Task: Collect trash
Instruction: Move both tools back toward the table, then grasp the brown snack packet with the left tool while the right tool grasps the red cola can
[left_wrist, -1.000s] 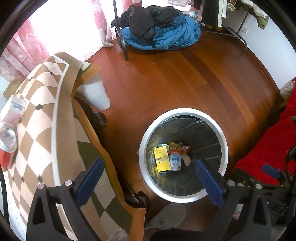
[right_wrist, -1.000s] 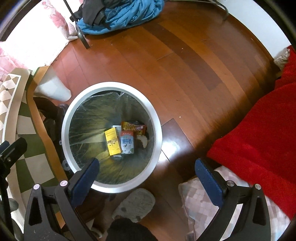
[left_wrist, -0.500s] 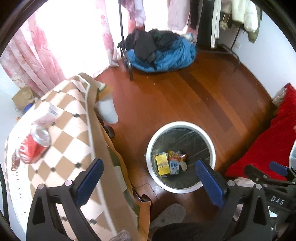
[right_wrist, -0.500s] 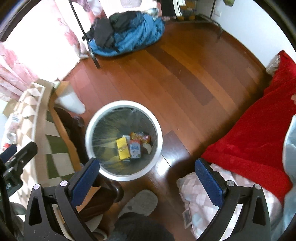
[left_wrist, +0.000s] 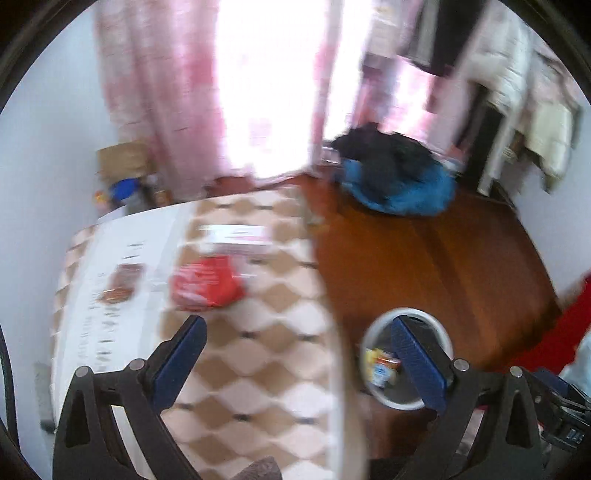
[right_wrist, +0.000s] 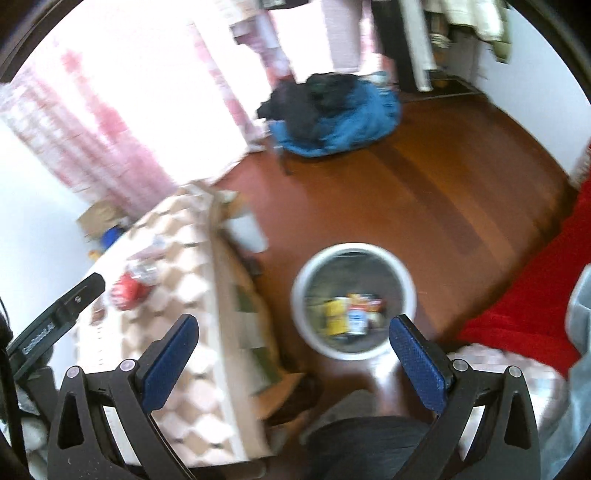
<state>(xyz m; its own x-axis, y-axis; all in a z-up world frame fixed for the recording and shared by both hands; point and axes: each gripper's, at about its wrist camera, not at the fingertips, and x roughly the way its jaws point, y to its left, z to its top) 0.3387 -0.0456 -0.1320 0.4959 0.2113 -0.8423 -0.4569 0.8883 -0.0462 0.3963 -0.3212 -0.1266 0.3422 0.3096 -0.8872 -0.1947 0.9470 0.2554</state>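
Checkered tablecloth (left_wrist: 258, 354) carries the remaining trash — a red can (left_wrist: 205, 282) and a carton (left_wrist: 236, 236). Both the left gripper (left_wrist: 299, 363) and right gripper (right_wrist: 291, 356) hang spread and empty, ready to pick; the bin (right_wrist: 354, 354) waits on the floor beside.

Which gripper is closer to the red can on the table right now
Left. The left gripper hangs open over the table, with the red can just ahead of its jaws. The right gripper, also open, is off toward the trash bin.

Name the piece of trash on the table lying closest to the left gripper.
The red can, on its side just beyond the left gripper. The white carton lies farther back, and the brown wrapper farther left.
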